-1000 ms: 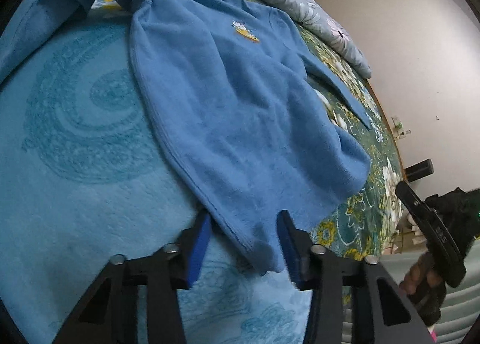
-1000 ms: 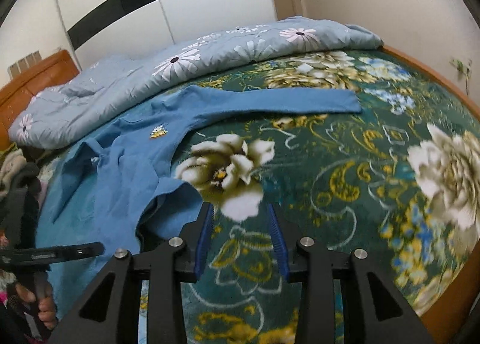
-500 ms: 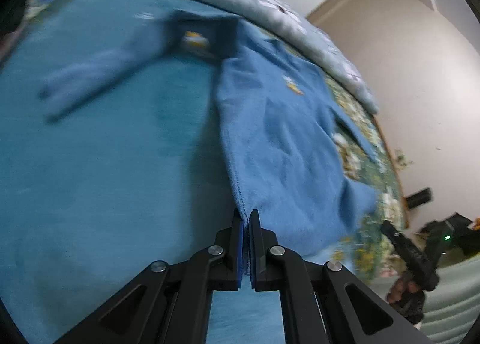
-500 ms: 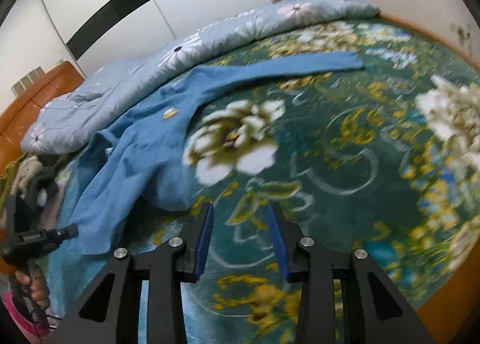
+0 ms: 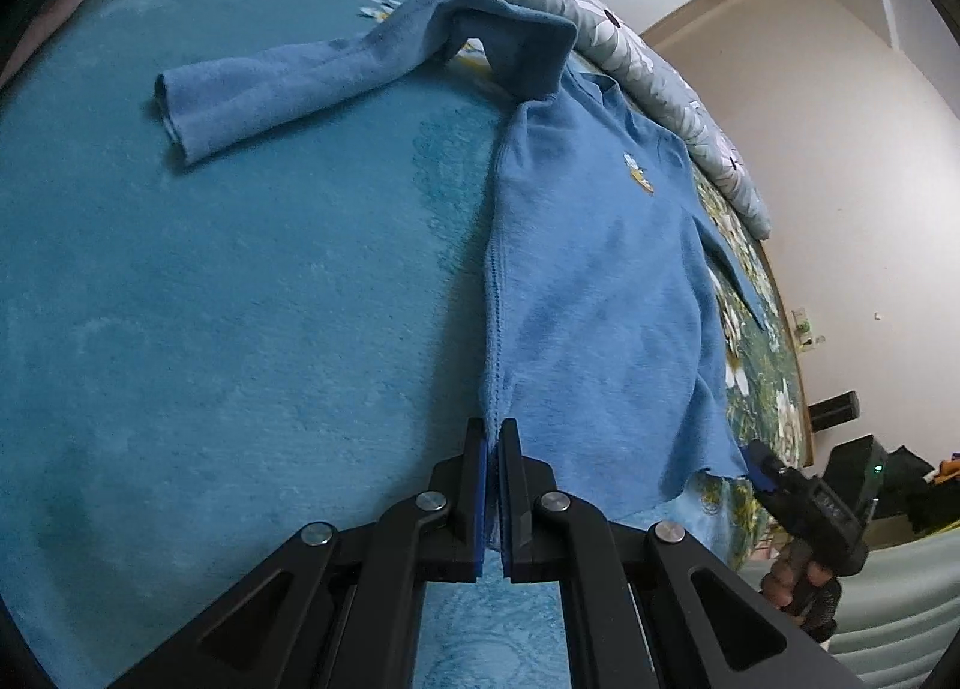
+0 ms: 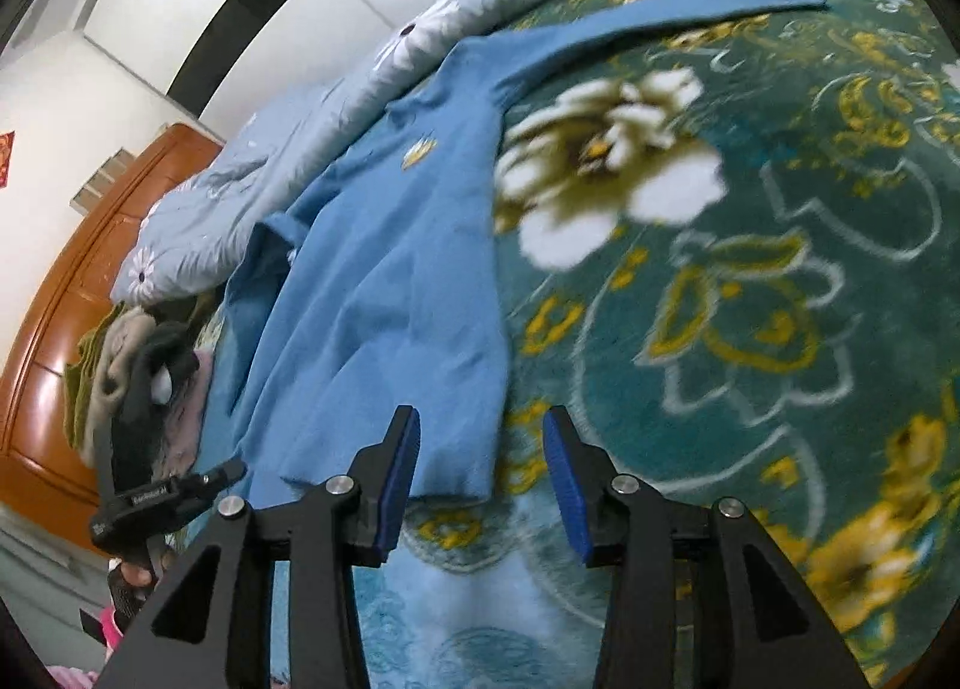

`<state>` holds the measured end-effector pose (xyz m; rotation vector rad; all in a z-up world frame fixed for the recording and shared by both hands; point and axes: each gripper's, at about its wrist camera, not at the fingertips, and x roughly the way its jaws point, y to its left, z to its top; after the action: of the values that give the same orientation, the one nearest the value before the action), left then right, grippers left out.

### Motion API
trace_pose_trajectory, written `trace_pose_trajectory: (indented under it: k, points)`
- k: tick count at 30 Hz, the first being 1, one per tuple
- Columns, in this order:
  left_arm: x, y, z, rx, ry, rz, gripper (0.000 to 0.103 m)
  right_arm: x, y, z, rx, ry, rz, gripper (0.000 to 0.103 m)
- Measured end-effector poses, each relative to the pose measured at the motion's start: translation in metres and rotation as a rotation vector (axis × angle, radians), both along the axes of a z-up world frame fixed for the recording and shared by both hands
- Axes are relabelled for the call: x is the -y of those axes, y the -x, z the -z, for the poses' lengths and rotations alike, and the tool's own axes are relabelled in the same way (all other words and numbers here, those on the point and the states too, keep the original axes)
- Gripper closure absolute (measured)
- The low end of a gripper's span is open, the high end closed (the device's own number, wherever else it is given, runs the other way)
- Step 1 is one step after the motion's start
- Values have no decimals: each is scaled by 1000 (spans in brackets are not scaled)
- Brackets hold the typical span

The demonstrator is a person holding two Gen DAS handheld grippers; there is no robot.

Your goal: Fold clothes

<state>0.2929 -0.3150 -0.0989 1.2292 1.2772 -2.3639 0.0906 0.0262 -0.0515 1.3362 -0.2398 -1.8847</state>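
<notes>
A blue long-sleeved sweater with a small yellow and white badge lies spread on the bed. My left gripper is shut on its near hem corner at the left side seam. One sleeve lies folded out to the left. In the right wrist view the sweater runs away from me, its other sleeve stretched out to the far right. My right gripper is open, its jaws on either side of the other hem corner, not closed on it.
The bed has a teal plush blanket and a green flowered blanket. A grey flowered duvet is bunched along the far side. A wooden headboard and a pile of clothes are at the left.
My left gripper closed on the sweater's hem corner and swung left, bringing the left sleeve into view. My right gripper moved left to the other hem corner, still open.
</notes>
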Motion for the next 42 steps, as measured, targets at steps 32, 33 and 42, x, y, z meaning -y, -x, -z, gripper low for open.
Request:
trace_pose_trajectory:
  k: [32, 33, 42]
  points:
    - [-15, -10, -23, -89, 44, 151, 87, -74, 10, -9, -121, -148, 158, 69]
    - [-5, -13, -30, -88, 90, 111, 83, -78, 8, -14, -140, -147, 169, 65]
    - [112, -32, -11, 51, 151, -269, 55, -85, 2, -32, -188, -128, 243, 58]
